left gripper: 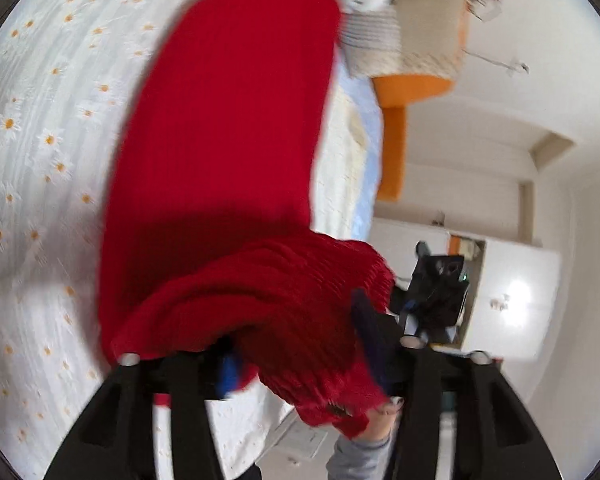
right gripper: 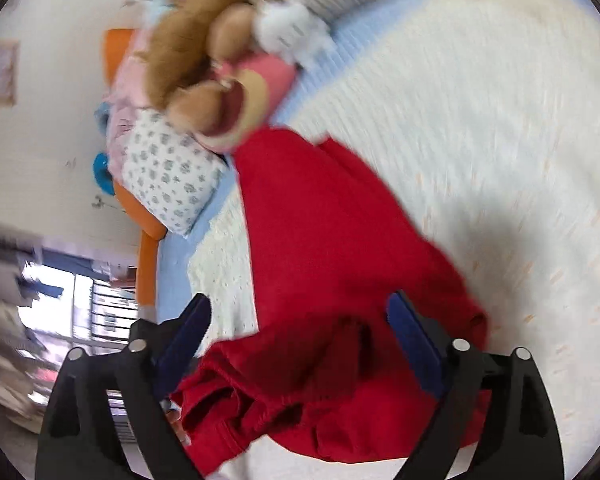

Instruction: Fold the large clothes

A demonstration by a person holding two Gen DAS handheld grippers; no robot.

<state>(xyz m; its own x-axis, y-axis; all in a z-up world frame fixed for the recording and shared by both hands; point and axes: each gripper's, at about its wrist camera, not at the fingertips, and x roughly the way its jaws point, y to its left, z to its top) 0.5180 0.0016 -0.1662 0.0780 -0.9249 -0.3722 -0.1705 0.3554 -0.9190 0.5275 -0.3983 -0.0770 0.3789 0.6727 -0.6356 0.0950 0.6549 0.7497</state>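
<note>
Your right tongs [right gripper: 300,340] spread wide over the red garment [right gripper: 332,240] on the bed [right gripper: 480,120], gripping nothing, your left tongs [left gripper: 300,344] parted, bunched red knit between them, grip unclear.

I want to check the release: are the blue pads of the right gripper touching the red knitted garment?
Apart. The right wrist view shows the right gripper wide open; each blue pad stands clear of the bunched red knitted garment between them.

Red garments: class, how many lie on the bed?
1. The red garment stretches along the daisy-print bedspread, its bunched end near the cameras. Others may be hidden beneath it.
</note>
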